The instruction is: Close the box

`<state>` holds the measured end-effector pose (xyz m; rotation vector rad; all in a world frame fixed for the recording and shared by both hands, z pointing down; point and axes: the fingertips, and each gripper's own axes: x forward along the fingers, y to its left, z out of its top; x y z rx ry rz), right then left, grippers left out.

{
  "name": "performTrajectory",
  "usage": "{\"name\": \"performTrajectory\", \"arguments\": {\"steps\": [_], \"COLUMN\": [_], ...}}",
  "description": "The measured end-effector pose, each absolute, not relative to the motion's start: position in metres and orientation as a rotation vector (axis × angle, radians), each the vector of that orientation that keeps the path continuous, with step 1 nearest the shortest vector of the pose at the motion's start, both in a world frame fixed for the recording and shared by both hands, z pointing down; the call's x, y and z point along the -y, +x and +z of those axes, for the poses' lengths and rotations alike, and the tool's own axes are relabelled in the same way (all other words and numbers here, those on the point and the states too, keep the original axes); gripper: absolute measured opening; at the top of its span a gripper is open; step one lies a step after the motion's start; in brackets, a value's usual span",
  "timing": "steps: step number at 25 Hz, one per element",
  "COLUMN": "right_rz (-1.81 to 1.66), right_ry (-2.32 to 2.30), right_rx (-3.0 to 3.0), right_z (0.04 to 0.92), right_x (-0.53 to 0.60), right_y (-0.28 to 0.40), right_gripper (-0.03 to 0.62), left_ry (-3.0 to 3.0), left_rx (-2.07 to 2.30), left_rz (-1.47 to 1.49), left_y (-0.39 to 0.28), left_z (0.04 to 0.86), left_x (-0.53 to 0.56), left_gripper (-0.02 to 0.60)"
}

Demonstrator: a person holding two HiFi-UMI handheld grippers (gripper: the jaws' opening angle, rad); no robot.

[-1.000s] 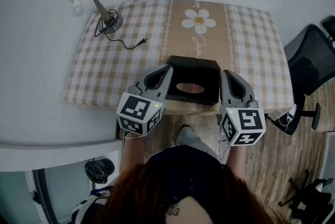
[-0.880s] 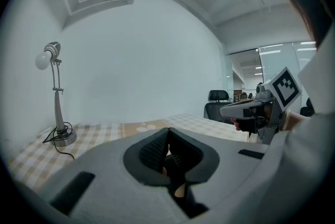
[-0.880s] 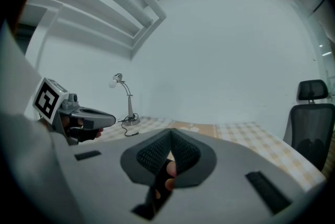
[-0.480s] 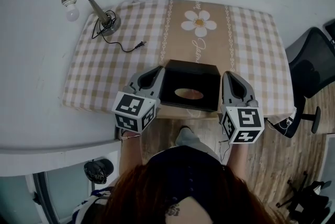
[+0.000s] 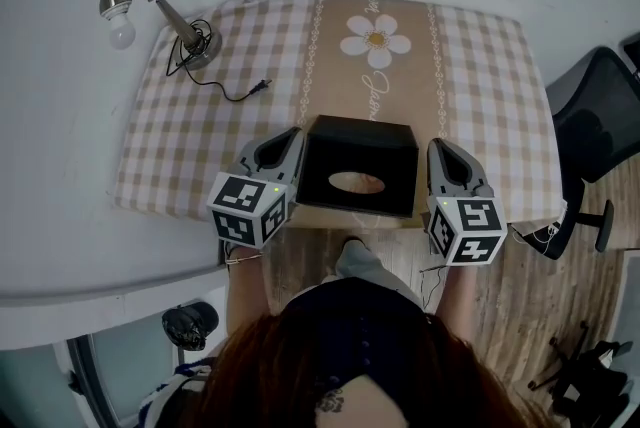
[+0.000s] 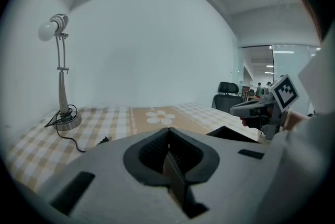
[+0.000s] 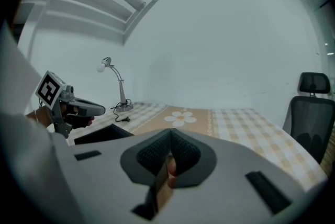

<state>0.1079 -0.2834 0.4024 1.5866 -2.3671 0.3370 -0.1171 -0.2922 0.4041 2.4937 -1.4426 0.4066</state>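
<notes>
Left gripper (image 5: 288, 136): we read its jaws as pressed together, nothing btwn them. Right gripper (image 5: 441, 149): same, jaws closed and empty. The black box (image 5: 357, 144) sits btwn the two grippers, at the near edge of the checked tablecloth (image 5: 190, 146). Its left side is just beside the left gripper's tip and its right side just beside the right gripper's tip. Whether either tip touches it, we can't tell. A pale oval shows on the box's top face. Fwd and left of the left gripper, well apart, stands a desk lamp (image 5: 168, 13), w/ its loose plug (image 5: 262, 84) lying nearer. To the right of the right gripper, off the table, is an office chair (image 5: 597, 114).
</notes>
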Motion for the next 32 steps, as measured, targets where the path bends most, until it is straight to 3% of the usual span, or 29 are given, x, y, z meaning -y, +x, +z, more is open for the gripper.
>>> {"name": "performTrajectory", "arguments": {"steps": [32], "right_rz": [0.637], "right_ry": [1.399], "right_rx": [2.264], "right_z": [0.493], "right_x": [0.31], "right_y": [0.108], "right_gripper": [0.017], "left_ry": [2.279], "left_rx": [1.194], "left_rz": [0.558], "left_y": [-0.126], "left_z": [0.498], "left_x": [0.313], "left_gripper": [0.028]}}
